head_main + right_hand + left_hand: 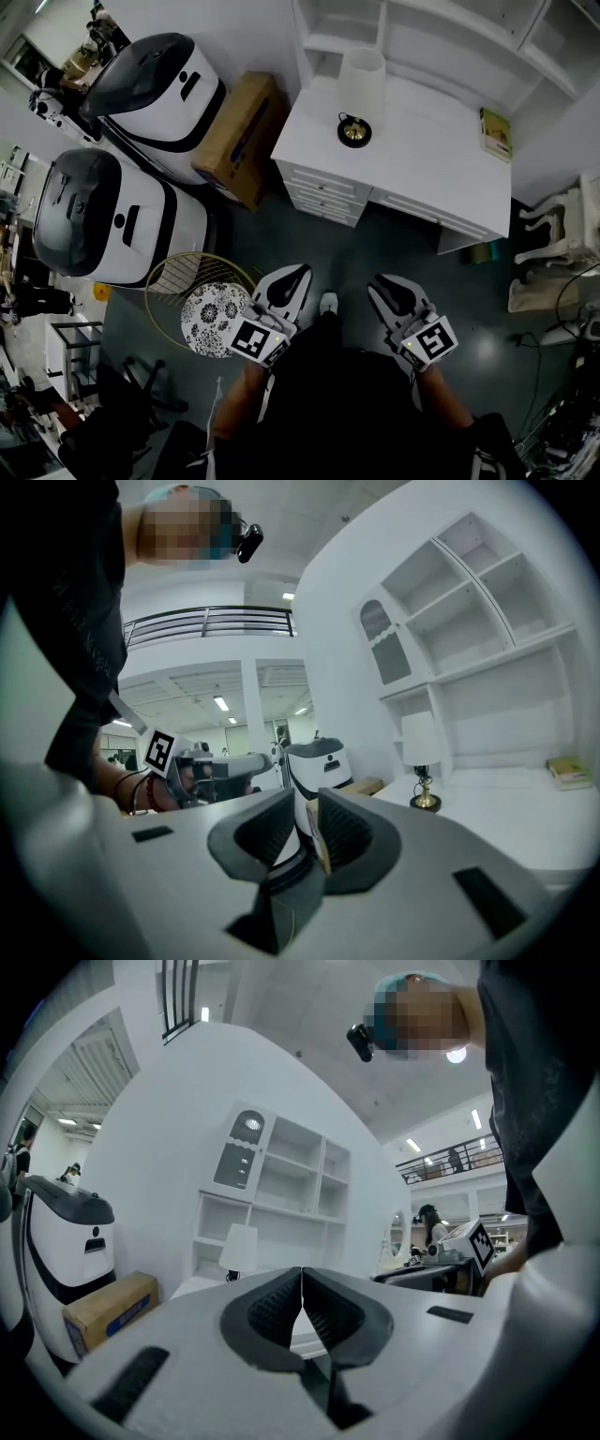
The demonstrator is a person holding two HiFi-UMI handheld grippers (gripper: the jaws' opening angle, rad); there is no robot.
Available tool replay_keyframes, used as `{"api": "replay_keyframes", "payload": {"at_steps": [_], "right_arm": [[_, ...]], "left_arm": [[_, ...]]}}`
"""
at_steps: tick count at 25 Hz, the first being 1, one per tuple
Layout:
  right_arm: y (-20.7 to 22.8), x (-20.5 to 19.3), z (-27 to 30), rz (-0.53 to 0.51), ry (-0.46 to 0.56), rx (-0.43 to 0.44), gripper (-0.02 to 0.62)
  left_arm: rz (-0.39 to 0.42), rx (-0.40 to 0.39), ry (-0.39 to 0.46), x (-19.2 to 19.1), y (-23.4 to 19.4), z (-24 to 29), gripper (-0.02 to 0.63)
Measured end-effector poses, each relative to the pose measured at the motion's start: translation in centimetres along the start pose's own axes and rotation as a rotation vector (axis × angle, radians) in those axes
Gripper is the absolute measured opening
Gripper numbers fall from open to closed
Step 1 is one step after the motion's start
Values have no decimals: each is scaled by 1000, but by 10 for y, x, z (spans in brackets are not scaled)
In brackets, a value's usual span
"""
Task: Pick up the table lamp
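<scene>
Both tools (300,272) (377,283) hang well short of the table lamp (360,89).

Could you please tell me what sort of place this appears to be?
Probably a mock room in a large lab hall: white desk with table lamp and shelves, two big white machines beside it, a balcony railing.

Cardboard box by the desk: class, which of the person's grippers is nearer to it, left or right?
Left. The left gripper is below the cardboard box in the head view, slightly to its right; the right gripper is farther right, beyond the left one.
</scene>
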State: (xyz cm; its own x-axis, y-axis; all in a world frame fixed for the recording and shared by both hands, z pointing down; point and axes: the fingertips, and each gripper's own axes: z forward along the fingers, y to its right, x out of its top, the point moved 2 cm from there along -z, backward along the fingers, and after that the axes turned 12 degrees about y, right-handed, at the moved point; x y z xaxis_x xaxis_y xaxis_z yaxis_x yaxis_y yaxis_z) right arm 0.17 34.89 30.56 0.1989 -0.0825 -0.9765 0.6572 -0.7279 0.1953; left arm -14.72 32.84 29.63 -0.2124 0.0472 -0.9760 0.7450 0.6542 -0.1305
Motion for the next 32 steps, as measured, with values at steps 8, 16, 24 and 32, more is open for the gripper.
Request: {"api": "replay_keyframes", "payload": {"at_steps": [8,16,24,32], "right_arm": [[37,-10,44,3,-8,-63,89],[78,-7,65,6,7,-110,89],[136,-13,105,2,1,-108,89],[201,-23,161,-49,-23,-45,89]], "left_arm": [[-17,-29,-2,-4,-54,29,18],[-32,-61,-27,-10,-71,61,18],[-19,-38,-50,-16,-101,99,18],[17,11,-49,-20,-139,163,18]]}}
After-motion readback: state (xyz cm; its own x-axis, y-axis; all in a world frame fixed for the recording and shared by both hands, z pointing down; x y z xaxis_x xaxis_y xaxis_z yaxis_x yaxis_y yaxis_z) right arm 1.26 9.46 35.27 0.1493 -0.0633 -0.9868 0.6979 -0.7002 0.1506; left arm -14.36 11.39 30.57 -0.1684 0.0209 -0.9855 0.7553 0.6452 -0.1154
